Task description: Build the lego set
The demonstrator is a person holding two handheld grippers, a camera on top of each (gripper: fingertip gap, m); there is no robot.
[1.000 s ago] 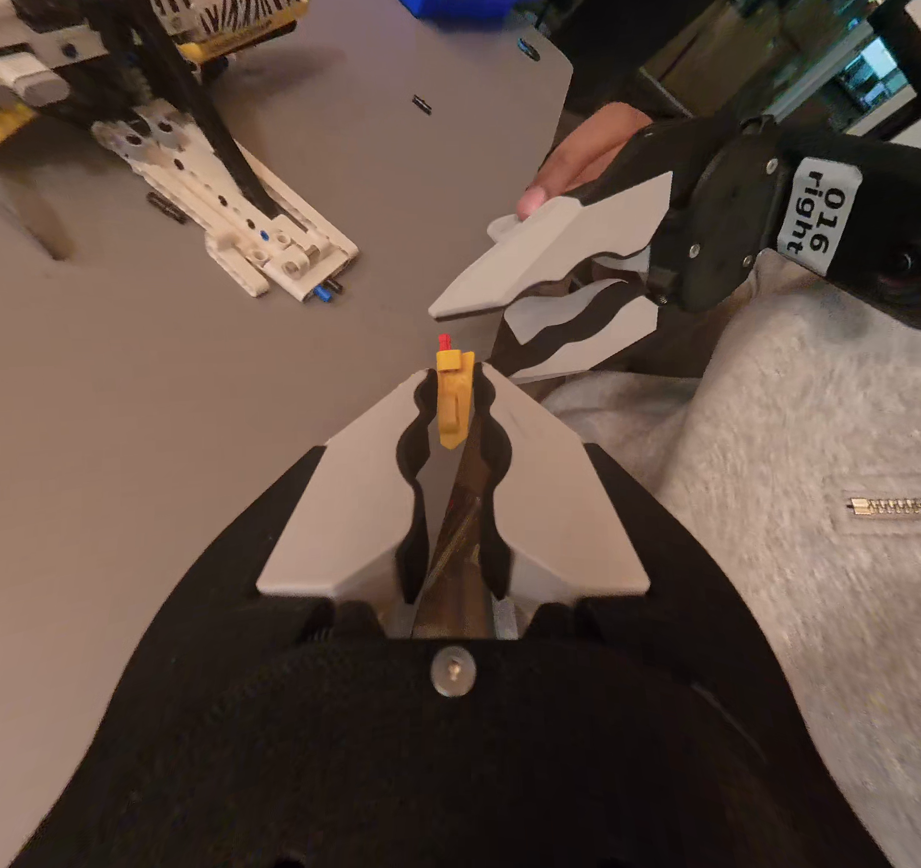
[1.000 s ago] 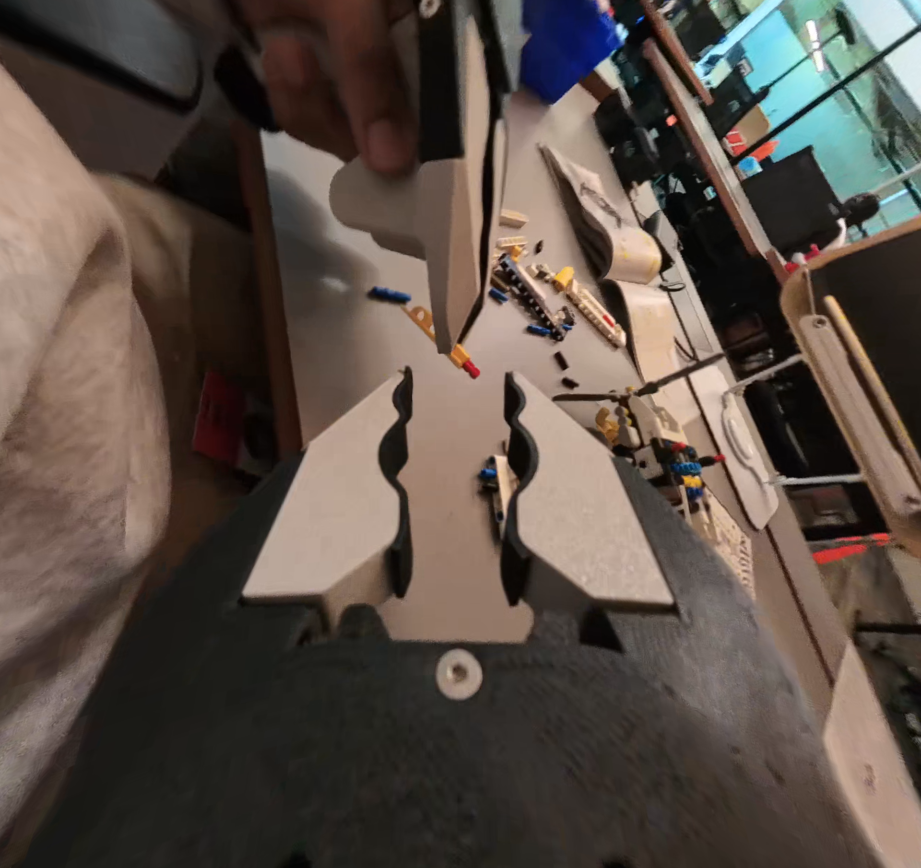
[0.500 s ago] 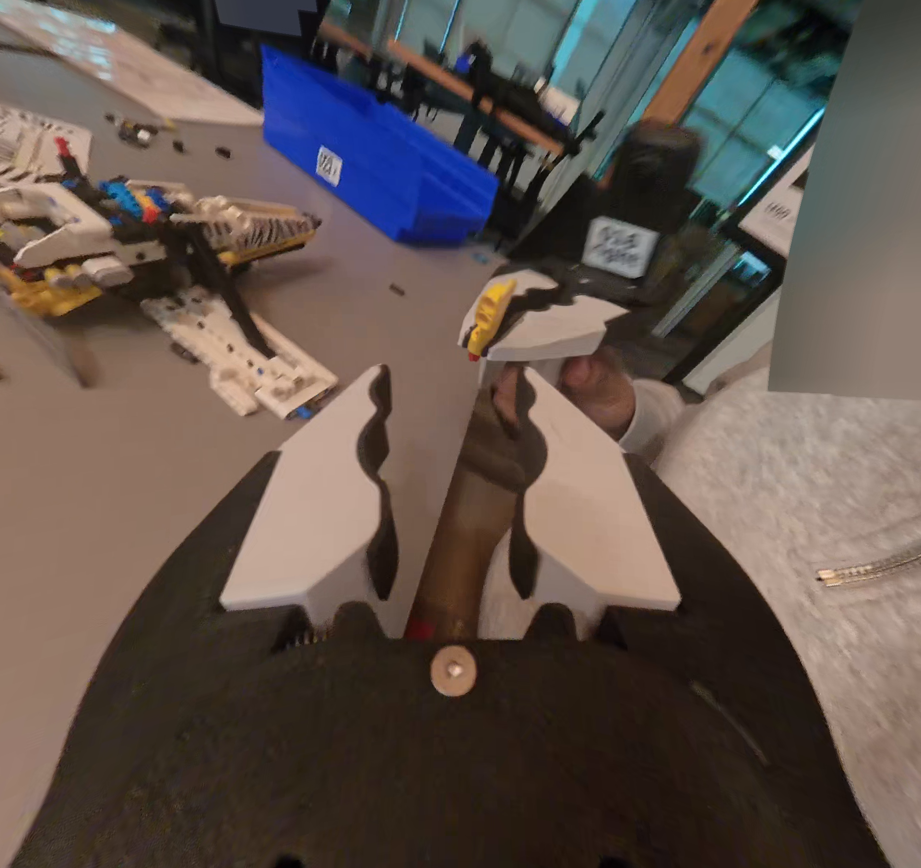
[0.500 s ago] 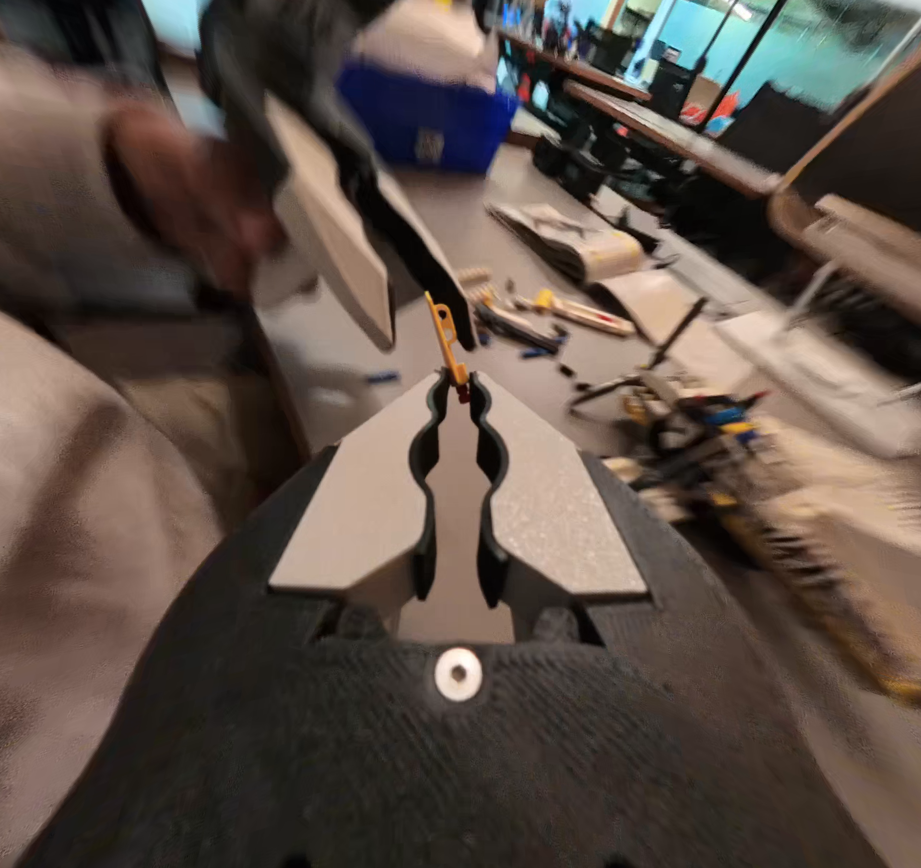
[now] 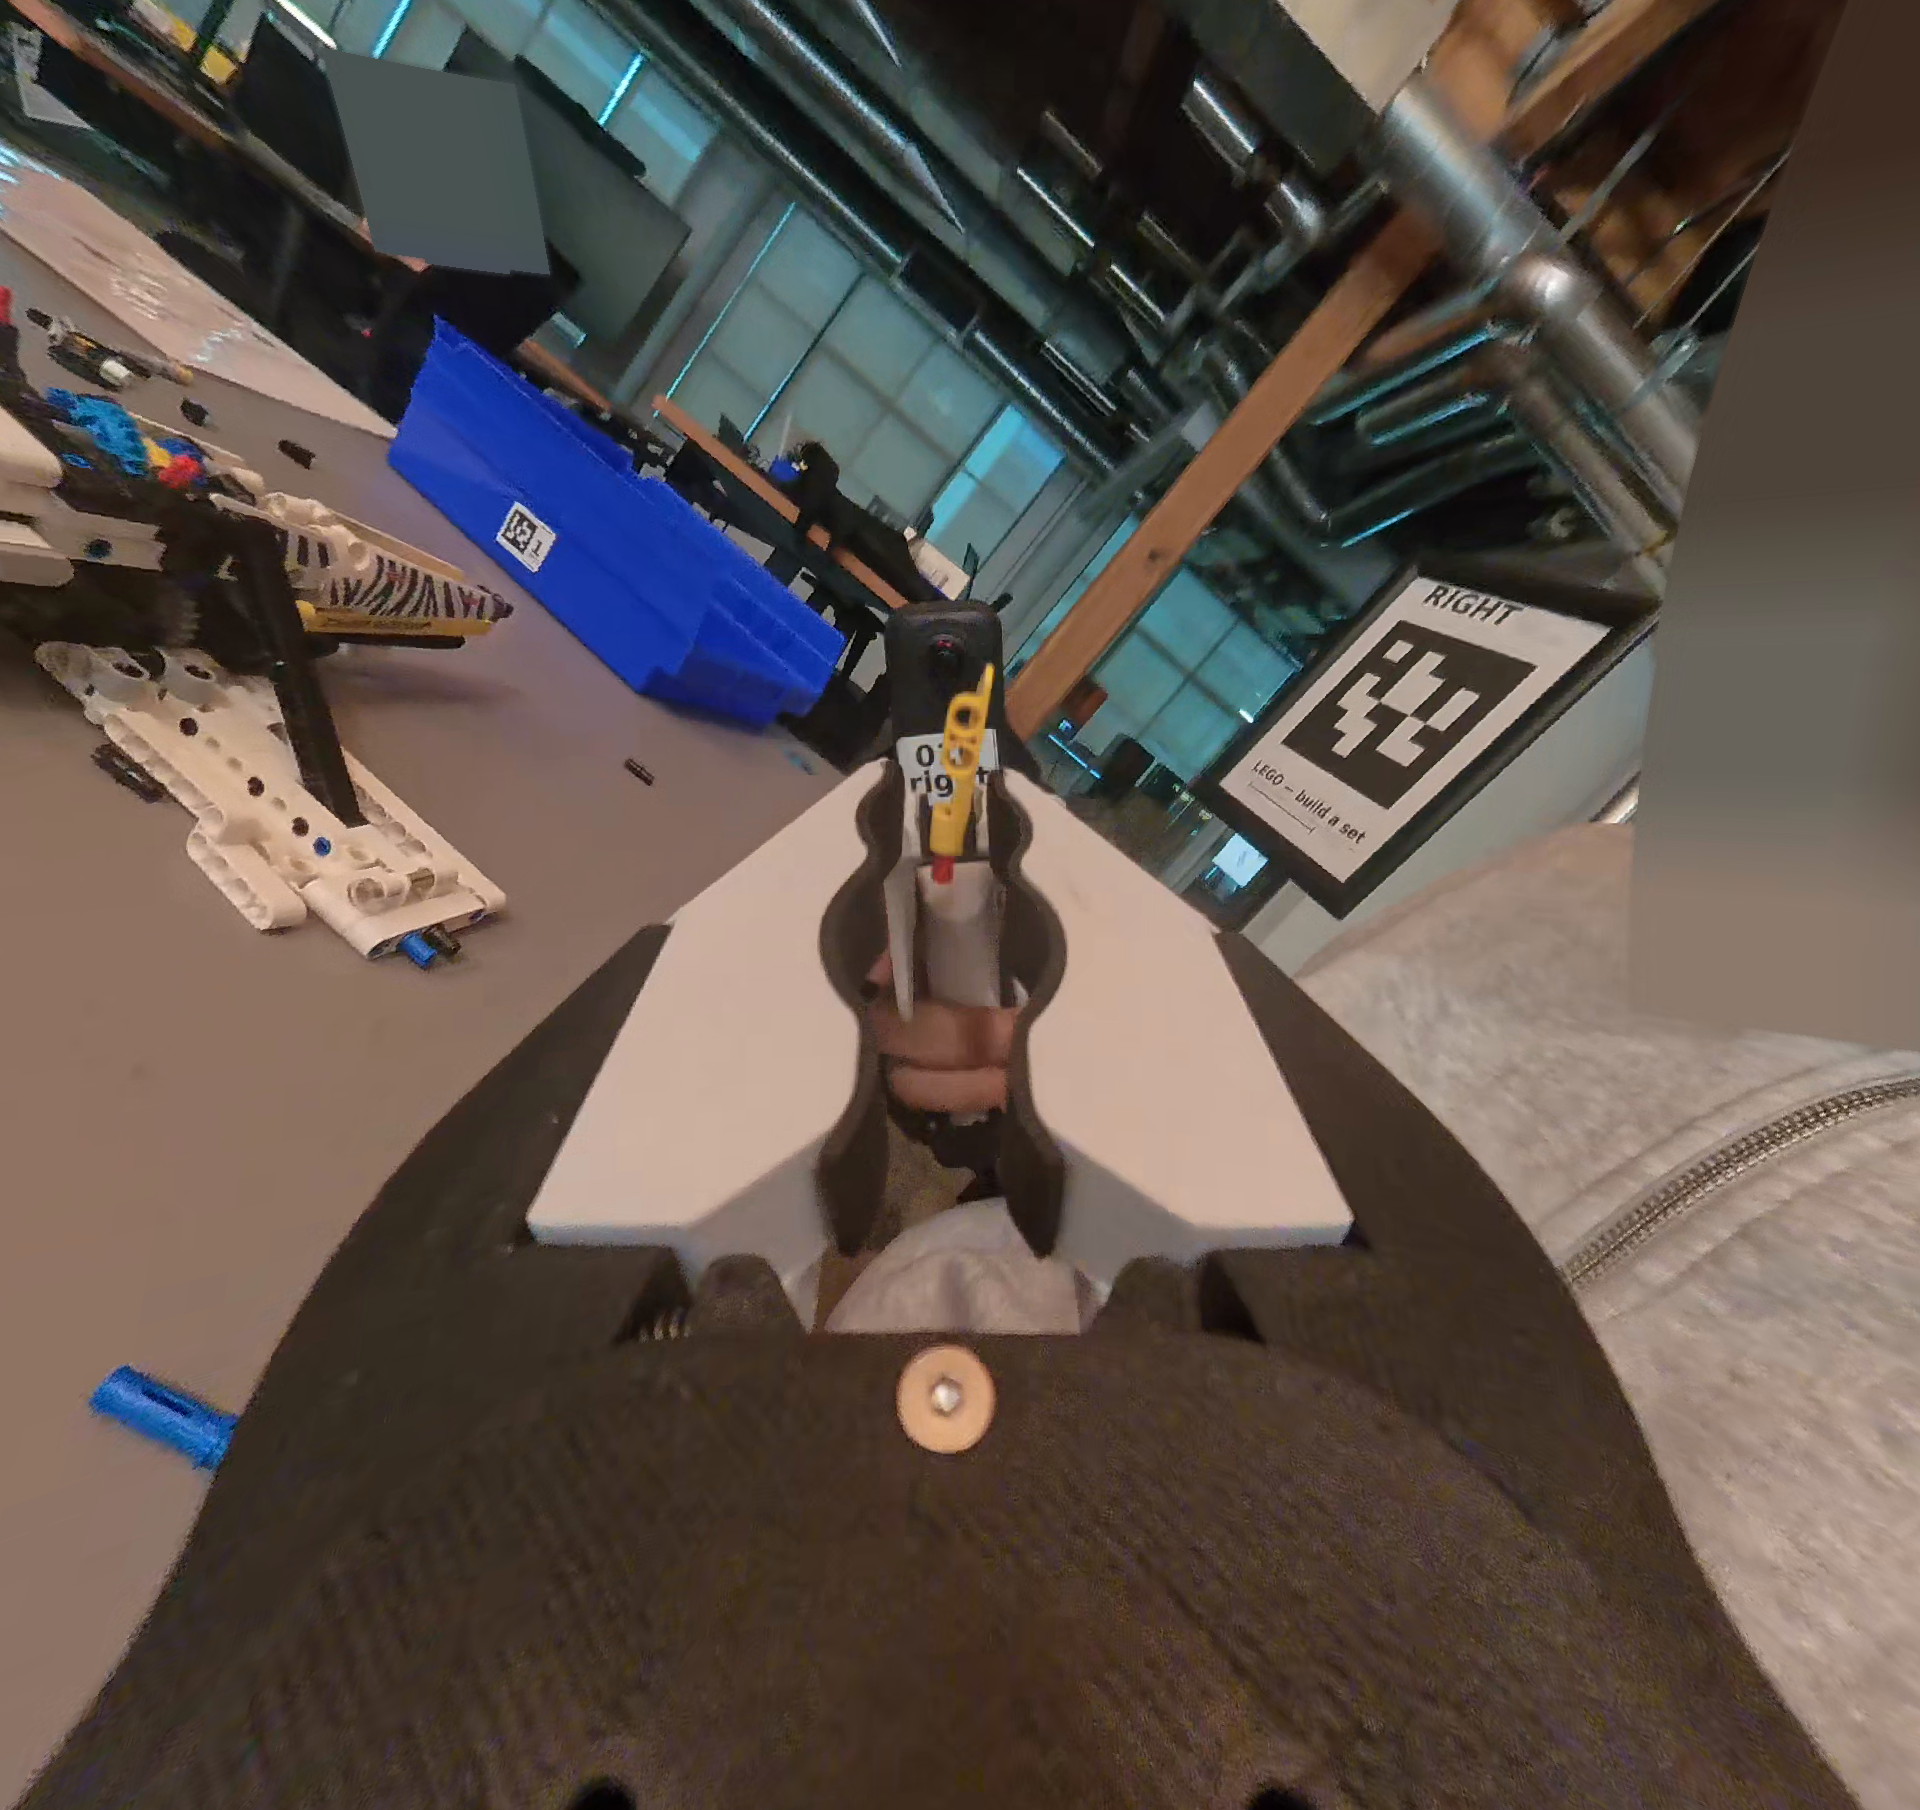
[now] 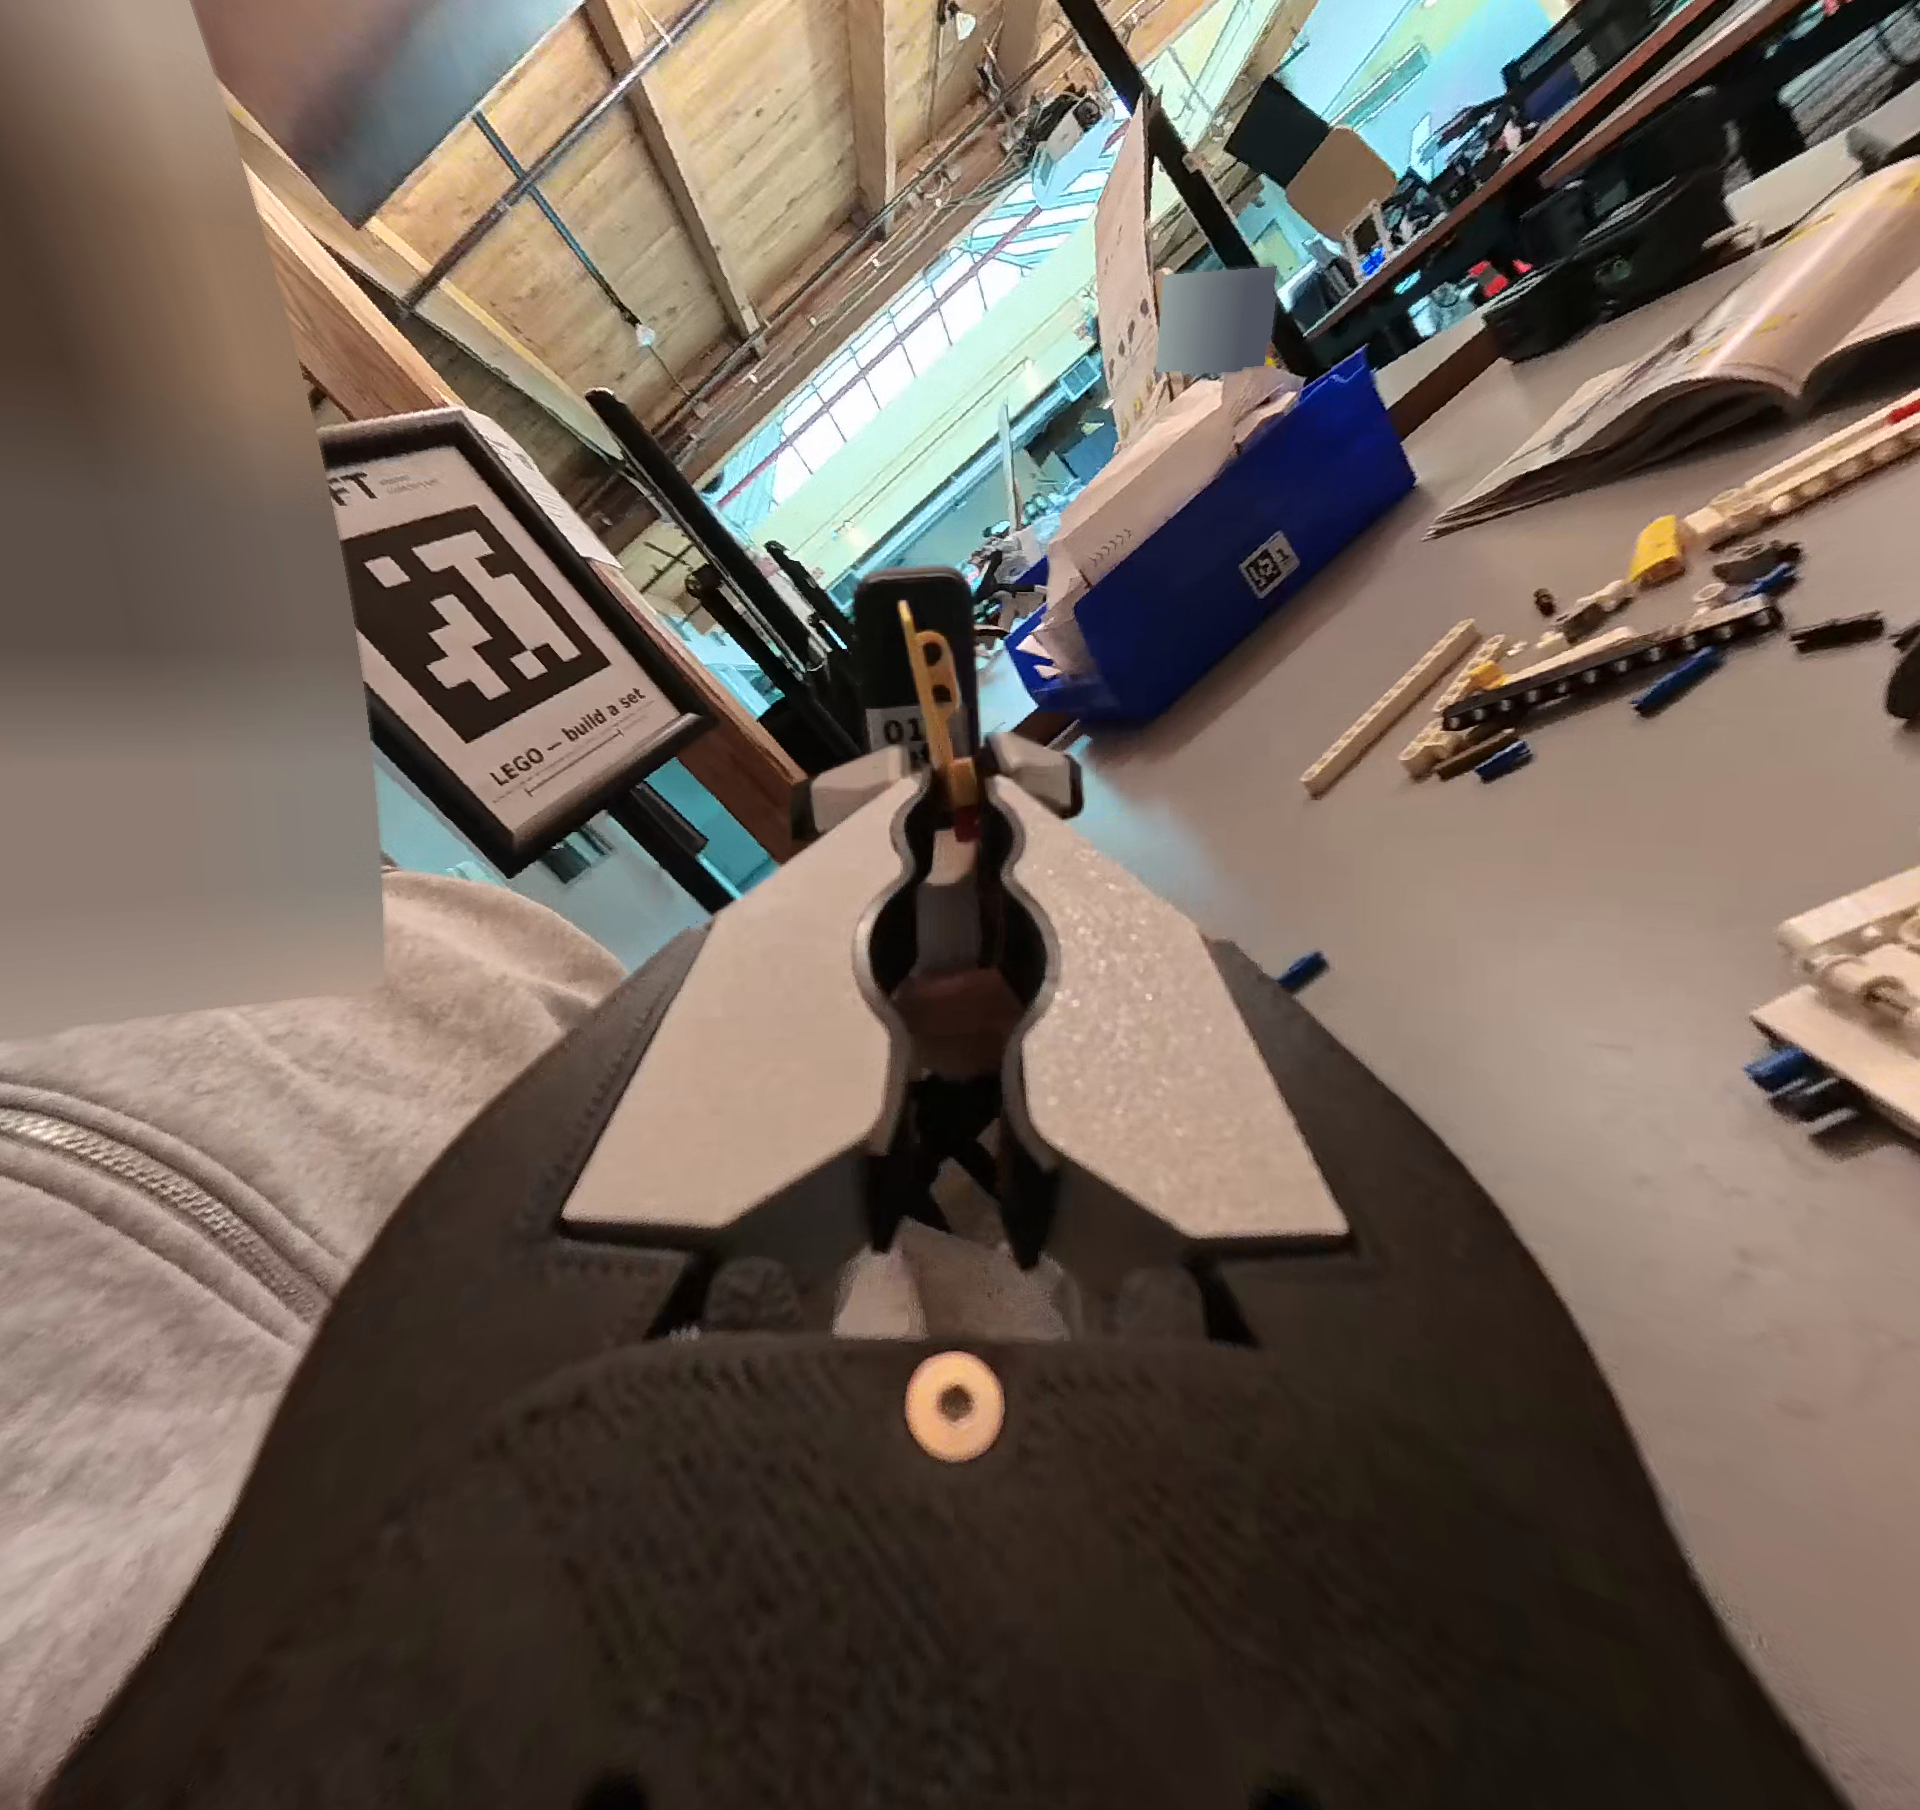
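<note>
A thin yellow Lego piece (image 6: 933,680) with a red pin (image 6: 964,825) at its lower end stands upright in my right gripper (image 6: 956,804), which is shut on its pin end. My left gripper (image 5: 954,784) faces the right one, tip to tip, above the table edge. Its jaws are narrowed on either side of the yellow piece (image 5: 961,752), with a small gap showing on both sides. The right gripper (image 5: 935,929) shows end-on through that gap. The left fingertips (image 6: 831,794) flank the right tips. The part-built white, black and zebra-striped model (image 5: 239,700) lies on the grey table.
A blue bin (image 5: 623,555) stands behind the model, also in the right wrist view (image 6: 1226,565). Loose beams and pins (image 6: 1558,659) and an open booklet (image 6: 1714,358) lie farther off. A blue pin (image 5: 156,1412) lies near the left gripper. A framed marker sign (image 5: 1392,721) stands beside the person's grey sweater (image 5: 1662,1241). Only a small space, under 4 cm, lies between the two pairs of fingers.
The yellow piece passed from my left gripper to my right. The left opened, then narrowed around the piece again. Both grippers tilted up to face each other.
</note>
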